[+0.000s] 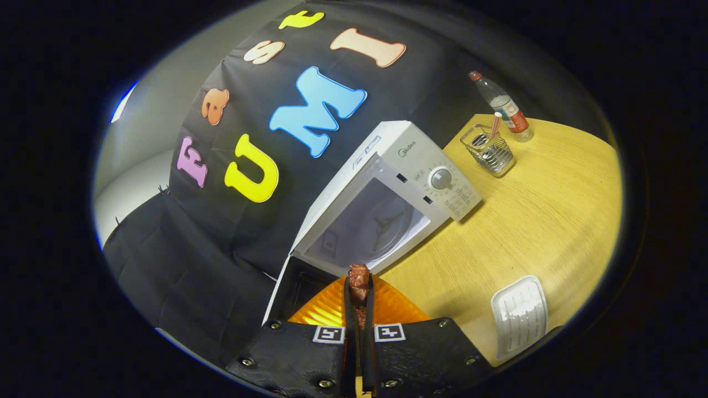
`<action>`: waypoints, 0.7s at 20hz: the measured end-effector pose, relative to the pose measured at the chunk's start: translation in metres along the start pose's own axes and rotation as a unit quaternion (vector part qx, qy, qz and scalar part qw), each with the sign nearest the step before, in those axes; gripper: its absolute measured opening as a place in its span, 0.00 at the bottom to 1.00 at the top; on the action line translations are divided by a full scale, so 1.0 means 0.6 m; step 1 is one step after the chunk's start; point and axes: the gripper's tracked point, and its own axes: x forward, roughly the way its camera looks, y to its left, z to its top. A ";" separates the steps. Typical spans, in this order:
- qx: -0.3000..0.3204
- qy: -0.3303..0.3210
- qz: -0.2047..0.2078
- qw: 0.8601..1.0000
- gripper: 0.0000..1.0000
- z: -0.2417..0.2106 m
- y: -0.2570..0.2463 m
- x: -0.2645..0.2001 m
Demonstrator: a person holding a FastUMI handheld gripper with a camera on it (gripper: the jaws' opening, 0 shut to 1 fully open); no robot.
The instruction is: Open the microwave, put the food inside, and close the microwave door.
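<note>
A white microwave [412, 166] stands on the wooden table with its door [285, 284] swung open toward me and the cavity with its glass turntable [381, 226] exposed. My gripper [359, 287] is shut on a brown piece of food [359, 279], which sticks up between the fingertips just in front of the cavity opening. The whole view is tilted. The fingers hold the food narrowly, both pressing on it.
A wire holder [489, 150] with a straw and a clear bottle [503, 106] stand beyond the microwave on the wooden table [542, 221]. A white tray [520, 315] lies on the table to the right of the fingers.
</note>
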 end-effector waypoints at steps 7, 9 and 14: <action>0.027 -0.062 0.018 0.998 0.05 -0.001 0.028 0.123; 0.035 -0.073 0.022 0.996 0.05 -0.004 0.029 0.156; 0.057 -0.125 0.027 0.990 0.05 0.010 0.019 0.232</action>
